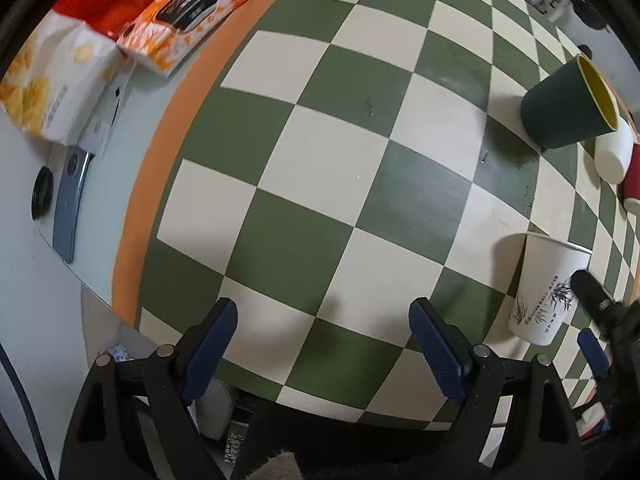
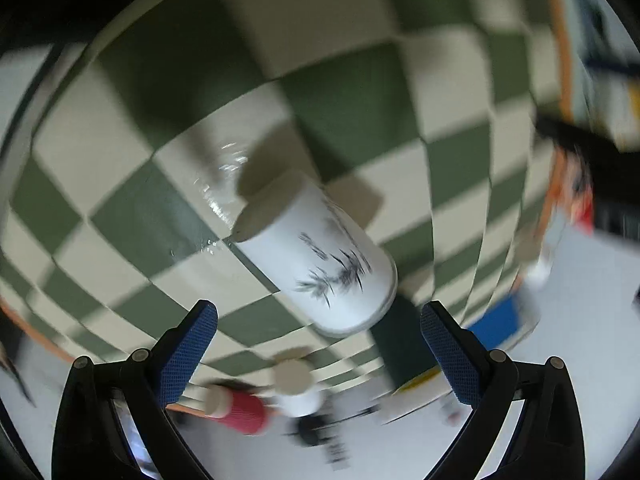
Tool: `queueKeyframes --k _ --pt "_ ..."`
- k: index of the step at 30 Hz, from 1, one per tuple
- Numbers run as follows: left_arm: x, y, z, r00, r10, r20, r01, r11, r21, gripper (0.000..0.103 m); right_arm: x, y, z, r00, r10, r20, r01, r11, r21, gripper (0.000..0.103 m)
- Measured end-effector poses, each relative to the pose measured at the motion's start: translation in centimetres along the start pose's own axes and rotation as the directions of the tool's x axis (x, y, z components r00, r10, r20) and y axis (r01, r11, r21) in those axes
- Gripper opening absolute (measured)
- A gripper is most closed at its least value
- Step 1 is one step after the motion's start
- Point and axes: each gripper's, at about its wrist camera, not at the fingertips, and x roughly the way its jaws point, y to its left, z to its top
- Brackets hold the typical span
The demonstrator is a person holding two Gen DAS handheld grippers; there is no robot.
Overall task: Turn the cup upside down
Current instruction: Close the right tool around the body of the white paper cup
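Two views to work from. Through the left wrist camera, your left gripper (image 1: 324, 344) hovers with fingers spread wide, holding nothing; the white paper cup (image 1: 544, 288) with a bamboo print stands rim-up on the checkered counter (image 1: 320, 160), the right gripper (image 1: 592, 312) beside it. Through the blurred right wrist camera, your right gripper's (image 2: 320, 336) fingers gape empty around the cup (image 2: 324, 256). Close at mid-wall gently, then roll.

white cup (image 1: 540, 292) with black bamboo print, green-cream checkered mat (image 1: 320, 168)
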Motion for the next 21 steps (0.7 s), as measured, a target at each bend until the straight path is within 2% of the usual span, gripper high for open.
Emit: queueKeyframes --k 4,9,12,17,21 --pt "0.8 0.4 -0.2 1.000 0.006 -0.009 -0.007 0.999 -0.032 0.088 1.3 1.0 -0.1 0.996 -0.077 0.045 0.083 0.984 -0.160 0.100" --pt "1.3 1.0 -0.3 1.000 0.004 -0.014 -0.005 0.998 -0.065 0.088 3.2 1.8 -1.6 0.984 -0.149 0.099 0.173 0.933 -0.315 0.098" --pt "1.4 1.0 -0.3 1.000 0.004 -0.015 -0.005 0.997 -0.081 0.088 3.5 1.8 -1.1 0.977 -0.172 0.122 0.206 0.902 -0.378 0.098" --pt "1.3 1.3 0.2 1.000 0.013 -0.009 -0.014 0.996 -0.085 0.088 4.9 1.2 -1.6 0.970 -0.188 0.153 0.236 0.876 -0.421 0.097" --pt "0.8 1.1 1.3 1.000 0.026 0.000 -0.026 0.997 -0.075 0.088 5.2 1.1 -1.1 0.973 -0.176 0.151 0.224 0.880 -0.418 0.088"
